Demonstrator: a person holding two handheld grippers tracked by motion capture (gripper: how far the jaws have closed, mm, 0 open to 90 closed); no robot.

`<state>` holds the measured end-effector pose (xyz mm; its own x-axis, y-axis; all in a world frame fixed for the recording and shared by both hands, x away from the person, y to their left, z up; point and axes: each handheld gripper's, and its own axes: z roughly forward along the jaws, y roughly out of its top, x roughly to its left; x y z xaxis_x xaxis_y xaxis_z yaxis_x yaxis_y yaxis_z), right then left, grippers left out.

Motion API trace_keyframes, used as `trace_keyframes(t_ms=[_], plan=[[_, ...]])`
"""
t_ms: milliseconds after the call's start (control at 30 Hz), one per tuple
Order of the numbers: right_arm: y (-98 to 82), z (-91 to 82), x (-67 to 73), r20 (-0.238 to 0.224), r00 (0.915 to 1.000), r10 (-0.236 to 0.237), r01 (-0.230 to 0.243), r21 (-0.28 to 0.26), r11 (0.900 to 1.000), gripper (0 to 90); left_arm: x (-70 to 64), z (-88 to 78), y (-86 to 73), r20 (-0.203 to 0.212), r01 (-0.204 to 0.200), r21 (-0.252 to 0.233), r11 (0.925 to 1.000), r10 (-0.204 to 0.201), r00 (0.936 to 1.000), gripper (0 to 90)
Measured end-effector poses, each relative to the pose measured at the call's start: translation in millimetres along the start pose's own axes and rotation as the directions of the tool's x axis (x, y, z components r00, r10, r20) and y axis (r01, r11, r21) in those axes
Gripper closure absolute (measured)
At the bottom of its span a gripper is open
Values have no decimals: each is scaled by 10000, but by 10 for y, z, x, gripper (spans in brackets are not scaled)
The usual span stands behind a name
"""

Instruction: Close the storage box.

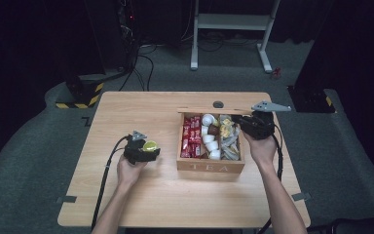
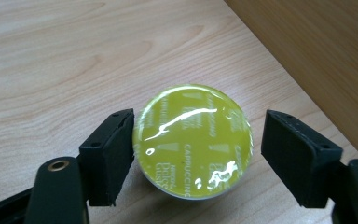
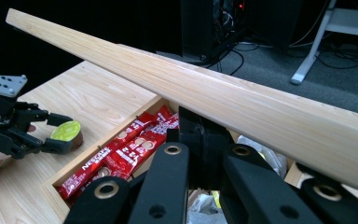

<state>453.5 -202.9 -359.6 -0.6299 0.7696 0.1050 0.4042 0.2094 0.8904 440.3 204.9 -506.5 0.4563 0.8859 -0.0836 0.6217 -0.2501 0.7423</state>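
A yellow-green cappuccino capsule stands on the wooden table, left of the tea box. My left gripper straddles it and is open: the left pad touches the capsule's rim and the right pad stands a little off it. From the right gripper view the capsule sits between the left gripper's fingers. My right gripper is at the box's back right corner, shut on the raised wooden lid, which it holds open.
The box holds red Nescafe sachets in its left compartment, white creamer cups in the middle and wrapped packets at the right. A small dark disc lies behind the box. A white desk frame stands on the floor beyond.
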Motion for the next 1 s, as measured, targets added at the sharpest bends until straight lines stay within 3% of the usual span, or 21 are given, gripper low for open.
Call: trace_keyframes(t_ms=[100,233,400,500,567,633,833,1000], plan=[[-11,-13,-7,18,10000,48,-48,-9,10000,900,-13,-89,27,394,149,-359,9992,-135,9991,249],[2,-19,-2,83,10000,53,-54,77,10000,900,-65,-234,79,374,-178,-716,9973,206,9991,249],[-27,-18,-4,11,10000,89,-89,-21,10000,900,-48,-356,115,441,-46,-1138,9935,97,9990,259],[-42,-19,-6,-38,10000,67,-67,-68,10000,900,9,-423,95,469,248,-1380,9901,-185,9987,271],[-44,-24,-5,-53,10000,84,-84,-32,10000,900,51,-476,67,319,333,-1497,9882,-289,9991,279],[-48,-26,-1,-33,9999,120,-120,-48,9999,900,80,-535,12,-46,144,-1656,9861,-153,9999,284],[-74,-16,2,12,9998,206,-206,-167,9996,900,193,-658,-178,-385,195,-1956,9805,-275,9989,292],[-100,-36,1,96,9997,209,-208,-92,9997,900,334,-733,-384,-983,307,-1641,9860,-473,9940,293]])
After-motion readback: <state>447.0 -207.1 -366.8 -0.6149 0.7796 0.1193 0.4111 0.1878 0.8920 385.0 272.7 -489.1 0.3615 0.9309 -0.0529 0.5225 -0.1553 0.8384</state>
